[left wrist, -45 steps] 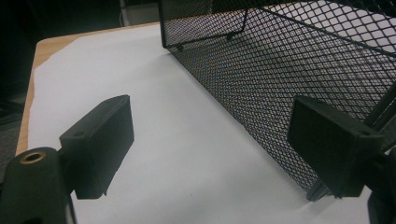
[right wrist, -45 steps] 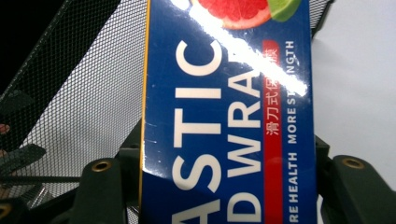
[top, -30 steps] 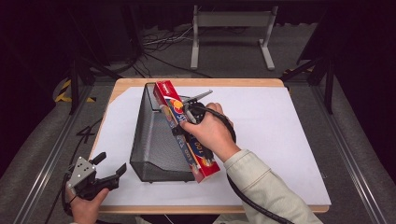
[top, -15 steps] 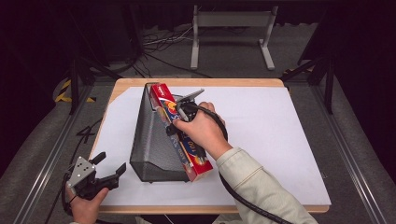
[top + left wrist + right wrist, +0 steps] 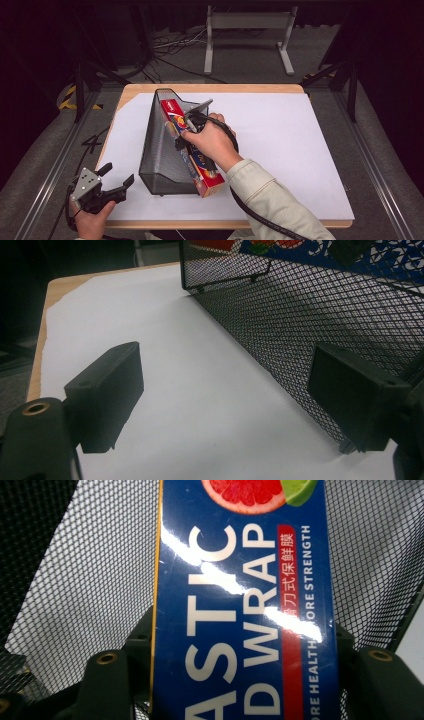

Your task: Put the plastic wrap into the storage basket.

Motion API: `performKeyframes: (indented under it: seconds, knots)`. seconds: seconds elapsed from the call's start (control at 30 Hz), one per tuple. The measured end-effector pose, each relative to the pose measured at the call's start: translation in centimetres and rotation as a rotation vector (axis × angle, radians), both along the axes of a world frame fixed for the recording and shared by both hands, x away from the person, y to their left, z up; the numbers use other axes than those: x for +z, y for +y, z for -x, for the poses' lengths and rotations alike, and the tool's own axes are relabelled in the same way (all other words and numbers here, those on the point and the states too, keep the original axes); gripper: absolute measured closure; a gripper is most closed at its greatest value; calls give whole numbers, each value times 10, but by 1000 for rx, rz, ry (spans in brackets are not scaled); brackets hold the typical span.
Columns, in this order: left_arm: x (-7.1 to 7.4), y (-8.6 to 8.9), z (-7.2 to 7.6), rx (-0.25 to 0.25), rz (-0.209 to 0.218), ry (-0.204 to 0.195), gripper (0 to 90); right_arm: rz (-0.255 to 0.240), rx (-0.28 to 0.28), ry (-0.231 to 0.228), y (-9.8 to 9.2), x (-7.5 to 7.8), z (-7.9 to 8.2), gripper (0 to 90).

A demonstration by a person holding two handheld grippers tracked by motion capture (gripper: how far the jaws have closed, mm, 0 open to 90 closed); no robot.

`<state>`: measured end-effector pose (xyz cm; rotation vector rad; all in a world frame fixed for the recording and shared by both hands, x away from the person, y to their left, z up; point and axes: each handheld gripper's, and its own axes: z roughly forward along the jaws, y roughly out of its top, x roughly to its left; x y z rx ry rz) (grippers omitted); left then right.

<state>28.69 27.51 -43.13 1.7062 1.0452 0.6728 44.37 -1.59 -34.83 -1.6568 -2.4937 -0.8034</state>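
Note:
A long box of plastic wrap (image 5: 204, 174), blue with red ends, lies slanted along the open side of a black mesh file holder (image 5: 159, 150) on the white sheet. My right gripper (image 5: 187, 135) is shut on the box about halfway along, mostly under the hand. In the right gripper view the box (image 5: 240, 580) is clamped between both jaws of the right gripper (image 5: 240, 680), with the mesh (image 5: 75, 580) behind it. My left gripper (image 5: 118, 175) stands open at the table's front left. In its own view the left gripper (image 5: 230, 390) is empty beside the holder's wall (image 5: 310, 315).
The white sheet (image 5: 300, 150) covers a wooden table (image 5: 210, 89). A black cable (image 5: 260, 215) trails from the right gripper along the sleeve. A metal stand (image 5: 247, 20) and floor cables lie beyond the far edge. Aluminium rails run along both sides.
The right hand has shifted the box slightly left and toward the front edge, closer against the mesh holder. The left gripper has stayed put.

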Motion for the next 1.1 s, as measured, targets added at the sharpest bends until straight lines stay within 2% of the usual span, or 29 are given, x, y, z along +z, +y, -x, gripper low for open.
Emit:
performKeyframes:
  seconds: [0.33,0.57,0.67,1.1]
  knots:
    - [0,0,0,2,4,-1,156,21,-14,61,3,-8,-6,382]
    - [0,0,0,-2,-2,0,156,18,-20,96,3,-12,-10,357]
    - [0,-1,0,-2,-2,2,156,-11,-36,71,1,-9,-12,316]
    - [0,-1,0,-2,-2,1,155,-18,-11,48,-1,-8,-11,280]
